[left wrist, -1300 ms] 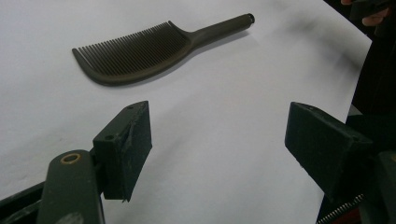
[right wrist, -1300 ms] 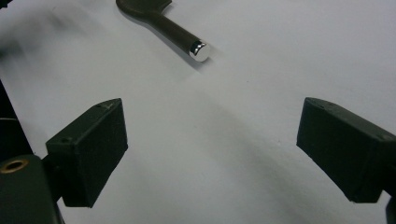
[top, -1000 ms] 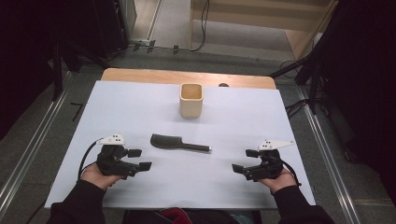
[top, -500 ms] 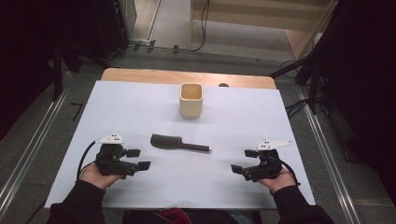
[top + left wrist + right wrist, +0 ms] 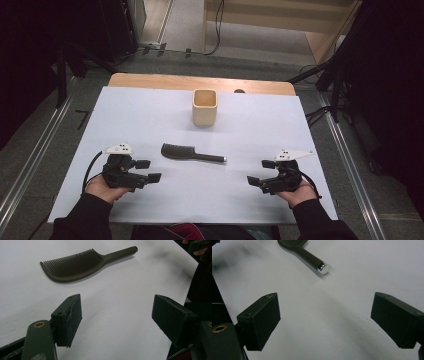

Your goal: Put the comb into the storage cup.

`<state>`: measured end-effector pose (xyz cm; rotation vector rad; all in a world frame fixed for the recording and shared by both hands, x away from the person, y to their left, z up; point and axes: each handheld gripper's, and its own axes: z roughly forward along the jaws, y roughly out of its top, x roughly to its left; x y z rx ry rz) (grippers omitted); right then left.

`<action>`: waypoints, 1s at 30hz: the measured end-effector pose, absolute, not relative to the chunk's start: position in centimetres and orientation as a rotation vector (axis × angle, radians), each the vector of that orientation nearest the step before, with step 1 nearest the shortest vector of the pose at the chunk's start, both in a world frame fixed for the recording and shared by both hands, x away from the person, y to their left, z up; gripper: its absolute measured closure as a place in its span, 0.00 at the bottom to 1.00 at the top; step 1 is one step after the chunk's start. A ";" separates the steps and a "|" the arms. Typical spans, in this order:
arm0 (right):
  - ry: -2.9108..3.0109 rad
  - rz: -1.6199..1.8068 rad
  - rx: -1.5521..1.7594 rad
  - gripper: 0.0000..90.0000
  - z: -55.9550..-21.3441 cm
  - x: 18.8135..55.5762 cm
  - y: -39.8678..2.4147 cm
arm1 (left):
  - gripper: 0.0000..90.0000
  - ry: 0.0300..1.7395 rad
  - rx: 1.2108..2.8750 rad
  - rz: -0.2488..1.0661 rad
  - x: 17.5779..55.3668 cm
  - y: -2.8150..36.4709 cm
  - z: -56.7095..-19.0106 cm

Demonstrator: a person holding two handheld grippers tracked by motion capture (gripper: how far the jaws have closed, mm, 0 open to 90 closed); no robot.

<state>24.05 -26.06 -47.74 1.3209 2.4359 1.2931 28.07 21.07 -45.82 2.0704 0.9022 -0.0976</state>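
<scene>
A dark comb (image 5: 192, 152) with a silver-tipped handle lies flat in the middle of the white table sheet (image 5: 150, 110). In the left gripper view the comb (image 5: 82, 263) lies beyond the jaws with its teeth up. The right gripper view shows the comb's handle end (image 5: 312, 260). A small tan square cup (image 5: 205, 106) stands upright behind the comb. My left gripper (image 5: 148, 170) rests low on the sheet to the comb's left, open and empty. My right gripper (image 5: 260, 172) rests to the comb's right, open and empty. The left gripper (image 5: 116, 315) and right gripper (image 5: 324, 320) have wide gaps over bare sheet.
The sheet covers a wooden table (image 5: 150, 80) whose far edge shows behind the cup. Metal rails (image 5: 30, 160) run along both sides on the floor. Dark stands and cables (image 5: 325, 75) sit at the far right.
</scene>
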 end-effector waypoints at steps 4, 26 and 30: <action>2.435 1.290 1.326 0.08 -47.7 24.0 -26.1 | 0.27 0.902 2.069 -0.098 28.1 21.0 -45.8; 2.448 1.269 1.323 0.08 -47.8 24.0 -26.0 | 0.25 0.971 2.110 -0.062 29.3 21.0 -46.5; 2.452 1.264 1.322 0.08 -47.9 24.0 -25.9 | 0.26 0.979 2.122 -0.052 29.8 20.7 -46.6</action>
